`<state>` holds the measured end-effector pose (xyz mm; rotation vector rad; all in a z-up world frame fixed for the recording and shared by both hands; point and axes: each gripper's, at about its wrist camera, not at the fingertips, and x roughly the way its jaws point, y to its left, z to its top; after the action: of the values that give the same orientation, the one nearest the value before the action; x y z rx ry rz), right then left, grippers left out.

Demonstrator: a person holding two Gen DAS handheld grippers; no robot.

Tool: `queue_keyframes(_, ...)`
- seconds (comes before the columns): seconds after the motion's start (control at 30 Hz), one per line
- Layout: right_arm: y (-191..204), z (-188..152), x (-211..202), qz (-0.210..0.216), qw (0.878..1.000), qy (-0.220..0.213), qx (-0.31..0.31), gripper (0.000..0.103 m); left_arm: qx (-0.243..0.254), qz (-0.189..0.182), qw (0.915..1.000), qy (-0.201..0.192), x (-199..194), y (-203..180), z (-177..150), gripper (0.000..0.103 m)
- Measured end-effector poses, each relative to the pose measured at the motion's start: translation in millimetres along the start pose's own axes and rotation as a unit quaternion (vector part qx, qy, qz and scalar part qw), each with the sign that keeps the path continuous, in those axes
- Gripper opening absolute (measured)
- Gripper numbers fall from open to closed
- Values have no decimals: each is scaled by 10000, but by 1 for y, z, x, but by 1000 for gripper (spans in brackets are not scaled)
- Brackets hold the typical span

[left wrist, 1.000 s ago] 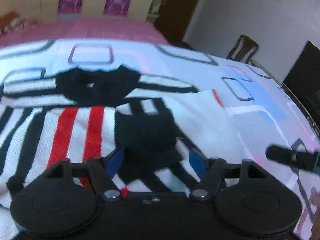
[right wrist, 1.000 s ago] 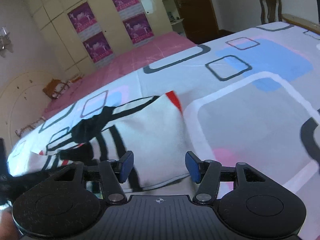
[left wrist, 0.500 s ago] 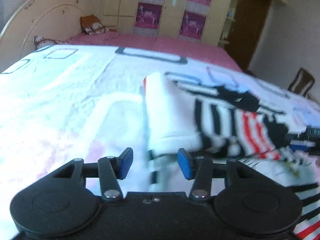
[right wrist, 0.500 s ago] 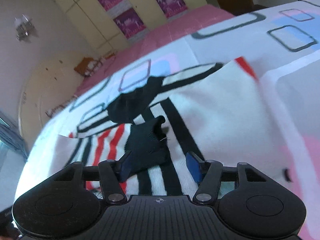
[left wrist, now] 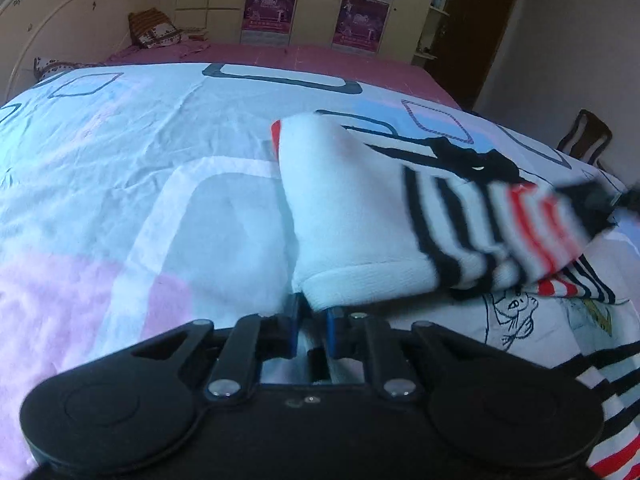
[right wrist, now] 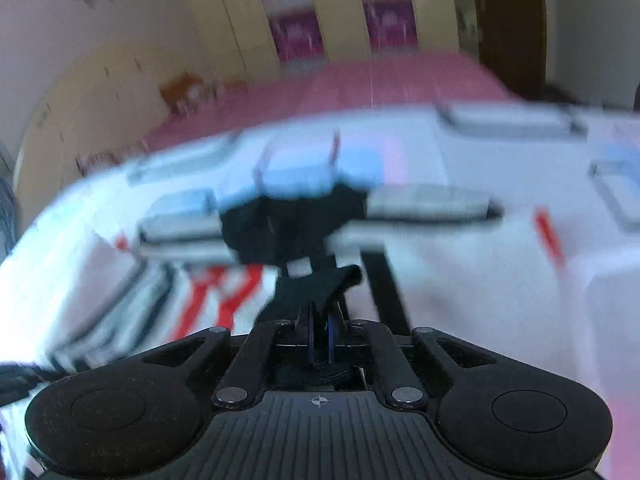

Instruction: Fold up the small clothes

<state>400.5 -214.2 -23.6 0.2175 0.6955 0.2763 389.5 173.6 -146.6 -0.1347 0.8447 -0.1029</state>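
The left gripper [left wrist: 311, 320] has its blue pads pressed close on the near white corner of a small striped sweater [left wrist: 352, 216], pinching the folded hem right where it meets the bedsheet [left wrist: 120, 184]. From that corner the garment runs away to the far right across the bed: a plain white panel first, then black stripes, then red ones, with a black collar [left wrist: 476, 160] lying at its far edge. The striped part looks lifted and is blurred, so exactly how it hangs is hard to tell. Underneath and to the near right lies more white cloth with a small line-drawn cartoon figure [left wrist: 512, 316] and more black and red stripes beyond it. In the right wrist view everything is smeared, but the right gripper [right wrist: 319, 334] shows its two blue pads nearly together, nipping a black cuff [right wrist: 316, 292] of the same sweater, which rises just above the fingertips. Past it sits the black collar patch, with red stripes to the left and white knit to the right. The sheet is white with pink and blue blocks and dark outlined rectangles, and a pink blanket [left wrist: 320, 60] covers the far end of the bed. A cushion [left wrist: 154, 34] rests against the curved headboard [left wrist: 60, 20] at far left, purple posters [left wrist: 272, 12] hang on the cupboard doors, and a wooden chair [left wrist: 588, 140] stands at far right.
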Motion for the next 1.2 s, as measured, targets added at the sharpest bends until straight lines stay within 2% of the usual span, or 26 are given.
queue_keyframes(0.1, 1, 8, -43, -133, 9955, -928, -163, 5, 72, -17, 10000, 28, -3, -3, -1, 12)
queue_keyframes(0.13, -2, 5, -41, -269, 9958, -831, -259, 5, 80, -27, 10000, 34, -3, -2, -1, 12)
queue_keyframes(0.17, -7, -2, -30, -425, 9971, -519, -366, 5, 70, -44, 10000, 40, -4, -2, 0, 12)
queue_keyframes(0.23, -18, -14, -19, -486, 9981, -235, -313, 5, 80, -67, 9999, 50, -3, -1, -1, 12)
queue_keyframes(0.37, -30, -30, -15, -525, 9985, -126, -119, 5, 61, -100, 9999, 80, -3, 0, -2, 12)
queue_keyframes(0.53, -30, -32, -16, -488, 9985, -226, -94, 5, 97, -52, 9999, 94, -3, -2, -1, 12)
queue_keyframes(0.63, -36, -36, 0, -645, 9976, 240, -5, 6, 96, -38, 9999, 126, -3, -3, 0, 14)
queue_keyframes(0.67, -40, -40, 11, -716, 9957, 591, 65, 6, 116, -82, 9998, 159, -5, -2, 1, 17)
queue_keyframes(0.7, -44, -43, 16, -758, 9937, 803, 184, 12, 74, -116, 9998, 173, -8, 0, 2, 32)
queue_keyframes(0.73, -46, -43, 10, -781, 9939, 731, 273, 22, -10, -91, 9999, 134, -16, 3, 3, 55)
queue_keyframes(0.77, -47, -40, -1, -866, 9943, 519, 336, 50, -113, -54, 9999, -84, -29, 8, 3, 67)
queue_keyframes(0.8, -48, -38, -12, -829, 9955, 257, 370, 65, -181, -101, 9991, -376, -41, 12, 4, 79)
queue_keyframes(0.83, -51, -35, -20, -708, 9966, 109, 413, 65, -263, -206, 9975, -621, -50, 17, 8, 78)
queue_keyframes(0.9, -59, -27, -22, -612, 9966, 120, 540, 65, -445, -385, 9954, -753, -49, 24, 23, 73)
queue_keyframes(0.93, -62, -24, -19, -603, 9964, 90, 586, 65, -493, -456, 9949, -752, -41, 25, 33, 64)
queue_keyframes(0.97, -65, -20, -15, -607, 9962, 61, 621, 53, -503, -463, 9949, -744, -31, 23, 43, 60)
queue_keyframes(1.0, -67, -16, -10, -596, 9960, 105, 655, 37, -474, -481, 9950, -736, -18, 21, 54, 58)
queue_keyframes(1.03, -70, -12, -1, -620, 9955, 213, 684, 32, -463, -488, 9949, -746, -5, 18, 64, 56)
queue_keyframes(1.13, -71, -5, 19, -753, 9945, 362, 626, 29, -564, -555, 9953, -563, 38, 15, 86, 54)
queue_keyframes(1.2, -72, -3, 27, -734, 9942, 442, 647, 29, -571, -482, 9966, -351, 65, 14, 96, 49)
